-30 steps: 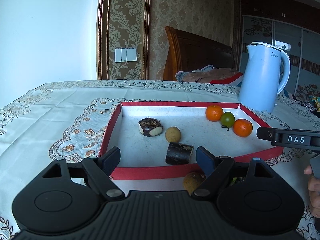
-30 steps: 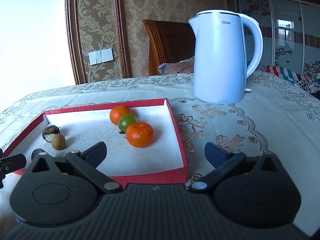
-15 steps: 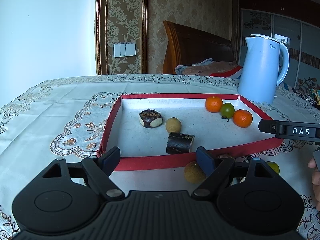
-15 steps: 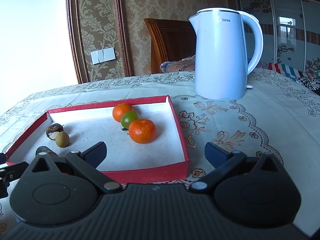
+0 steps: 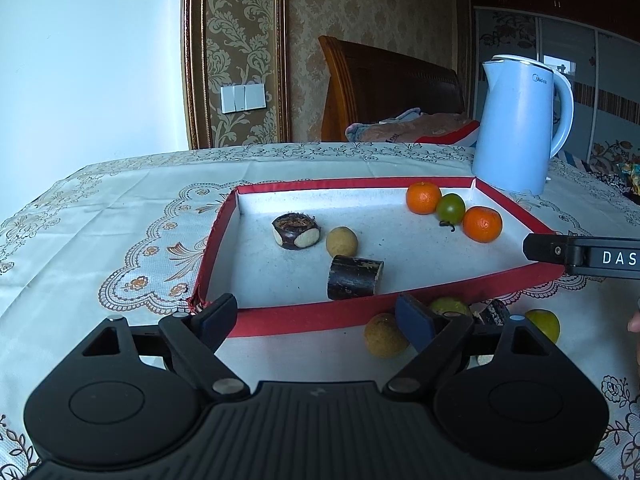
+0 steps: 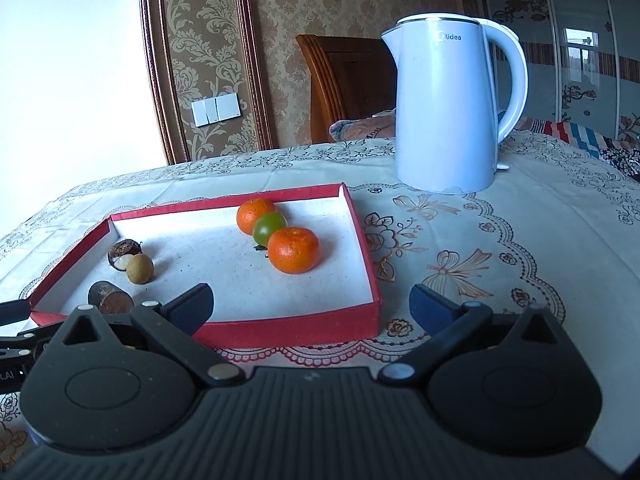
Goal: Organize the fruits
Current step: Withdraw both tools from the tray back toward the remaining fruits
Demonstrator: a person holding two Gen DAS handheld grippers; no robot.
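Note:
A red-rimmed tray [image 5: 304, 322] holds two oranges [image 5: 423, 198] [image 5: 482, 224], a green tangerine [image 5: 451, 207], a water chestnut [image 5: 296, 232], a longan [image 5: 341, 241] and a dark cane piece [image 5: 354, 278]. On the cloth in front of it lie another longan [image 5: 383, 340], a green fruit [image 5: 448, 306], a dark piece [image 5: 494, 314] and a yellow-green fruit [image 5: 545, 324]. My left gripper [image 5: 316, 316] hovers at the tray's near rim, its jaws opening with nothing between them. My right gripper [image 6: 314, 306] is open and empty at the tray's near right corner [image 6: 372, 316].
A pale blue kettle [image 6: 448, 112] stands behind the tray to the right. One finger of the right gripper [image 5: 560, 250] reaches in over the tray's right rim. A wooden chair [image 5: 384, 88] stands past the table's far edge. A patterned cloth [image 6: 500, 248] covers the table.
The left view has tipped up a little, so more loose fruits in front of the tray show, and its jaws stand slightly wider. The right gripper has drawn back slightly from the tray.

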